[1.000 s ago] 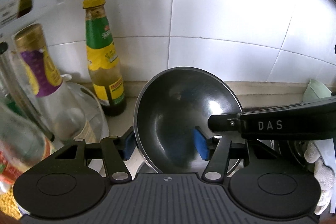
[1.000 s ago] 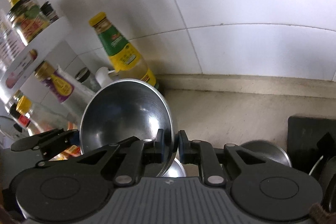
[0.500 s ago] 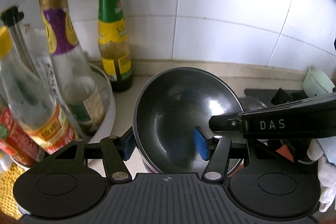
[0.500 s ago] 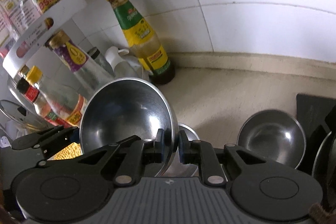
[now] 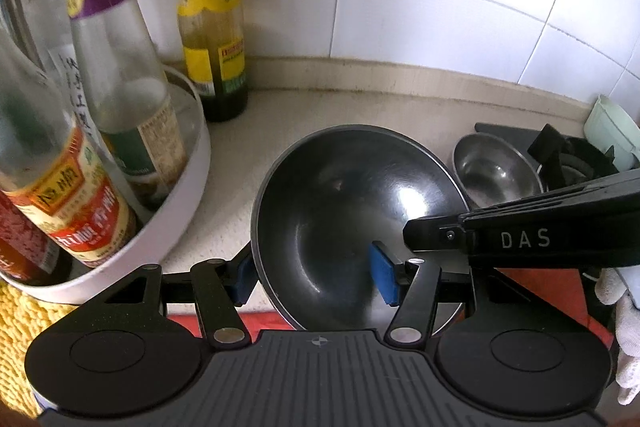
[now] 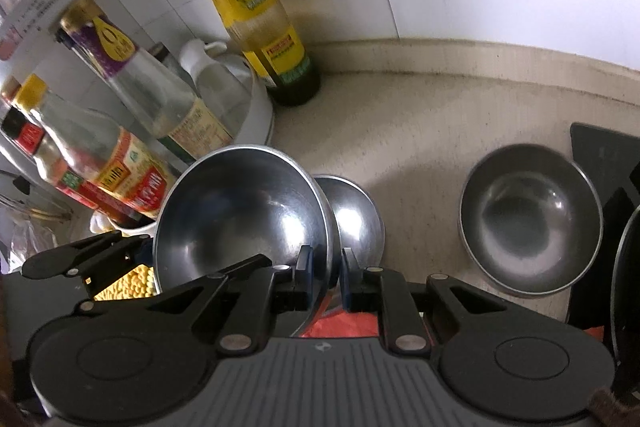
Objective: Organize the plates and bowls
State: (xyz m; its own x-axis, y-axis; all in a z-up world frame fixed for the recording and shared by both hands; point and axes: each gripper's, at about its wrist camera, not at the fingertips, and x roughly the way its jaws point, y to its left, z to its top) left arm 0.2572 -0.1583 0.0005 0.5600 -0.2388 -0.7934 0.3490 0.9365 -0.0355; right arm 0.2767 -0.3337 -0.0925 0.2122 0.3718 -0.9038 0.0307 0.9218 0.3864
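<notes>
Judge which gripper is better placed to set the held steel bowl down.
Right. The right gripper is clamped on the steel bowl's rim, with another bowl just beyond. The left gripper's fingers straddle the rim, apparently unclamped.

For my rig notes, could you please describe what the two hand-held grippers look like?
Both are matte black: ribbed base, two round discs, silver-pinned linkage arms. The left hand-held gripper has blue pads; the right hand-held gripper bears white "DAS" lettering. A white knit glove shows.

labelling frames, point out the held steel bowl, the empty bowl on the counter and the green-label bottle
held steel bowl (image 6: pixel 240 219), right wrist view, inner wall
empty bowl (image 6: pixel 528 223), right wrist view, inside bottom
green-label bottle (image 5: pixel 210 7), left wrist view, yellow label
</notes>
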